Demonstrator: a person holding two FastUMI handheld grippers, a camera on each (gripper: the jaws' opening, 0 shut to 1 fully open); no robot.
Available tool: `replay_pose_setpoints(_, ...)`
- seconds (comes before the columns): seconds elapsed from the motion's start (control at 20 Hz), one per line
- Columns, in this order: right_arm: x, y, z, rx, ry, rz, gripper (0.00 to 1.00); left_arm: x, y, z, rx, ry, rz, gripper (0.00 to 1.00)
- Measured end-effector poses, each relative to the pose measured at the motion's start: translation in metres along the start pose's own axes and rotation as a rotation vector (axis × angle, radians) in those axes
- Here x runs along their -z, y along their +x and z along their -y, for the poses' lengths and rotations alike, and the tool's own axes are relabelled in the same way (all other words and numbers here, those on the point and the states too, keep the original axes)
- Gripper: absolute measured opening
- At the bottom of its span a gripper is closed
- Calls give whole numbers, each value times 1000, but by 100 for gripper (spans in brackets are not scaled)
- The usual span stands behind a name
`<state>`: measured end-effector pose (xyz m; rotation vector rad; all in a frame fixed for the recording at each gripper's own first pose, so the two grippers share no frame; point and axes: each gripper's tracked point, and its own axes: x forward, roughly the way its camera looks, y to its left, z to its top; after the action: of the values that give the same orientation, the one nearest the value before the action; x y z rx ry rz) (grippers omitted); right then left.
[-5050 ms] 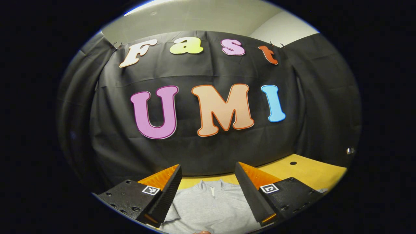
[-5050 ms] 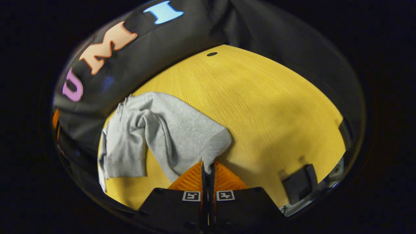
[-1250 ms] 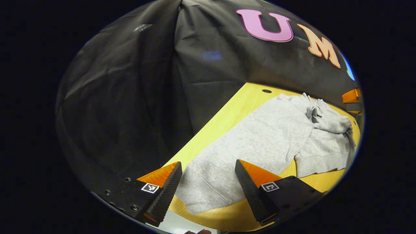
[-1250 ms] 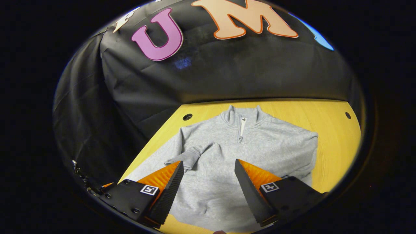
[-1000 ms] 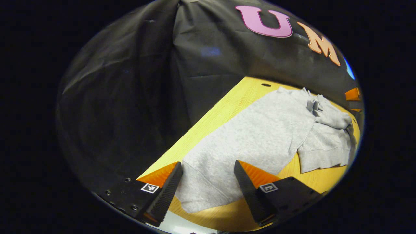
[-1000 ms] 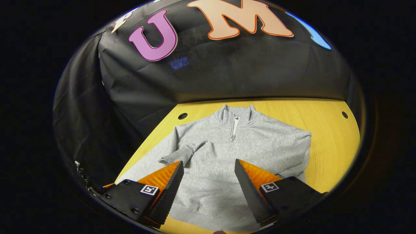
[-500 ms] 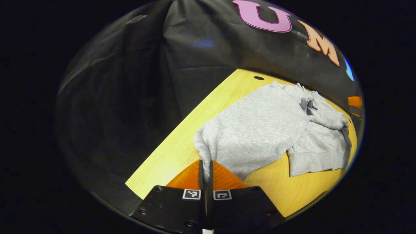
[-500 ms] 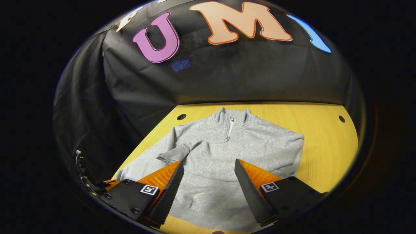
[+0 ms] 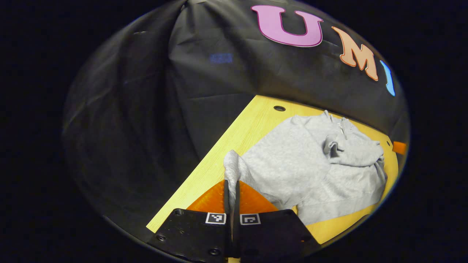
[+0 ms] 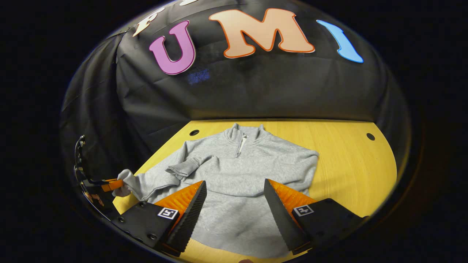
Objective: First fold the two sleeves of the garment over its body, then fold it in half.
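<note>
The left gripper [image 9: 231, 182], pinching the left sleeve's cuff [image 9: 231, 166], has lifted it off the table [image 9: 208, 171]; the right gripper [image 10: 234, 190] stays spread above the garment [image 10: 241, 171].

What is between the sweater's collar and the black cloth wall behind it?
In the right gripper view, a bare strip of yellow table separates the sweater collar from the wall.
</note>
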<state>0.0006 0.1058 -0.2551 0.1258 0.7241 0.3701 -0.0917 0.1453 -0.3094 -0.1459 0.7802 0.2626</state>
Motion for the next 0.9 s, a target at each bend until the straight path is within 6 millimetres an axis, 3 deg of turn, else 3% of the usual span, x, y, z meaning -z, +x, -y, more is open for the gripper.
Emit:
replay_pose_setpoints(0.2, 14, -20, 20, 31, 27, 11, 98, -34, 5, 38, 57, 43, 36, 0)
replay_pose_setpoints(0.45, 36, -49, 57, 87, 72, 10, 98, -77, 13, 106, 142, 118, 104, 0)
replay_pose_setpoints(0.55, 44, -62, 76, 119, 98, 8, 95, -90, 16, 133, 177, 140, 128, 0)
replay_pose_setpoints(0.65, 49, -72, 95, 150, 110, 13, 98, -104, 15, 161, 208, 166, 161, 0)
replay_pose_setpoints(0.9, 54, -109, 144, 230, 131, 34, 98, -120, 17, 226, 276, 215, 192, 0)
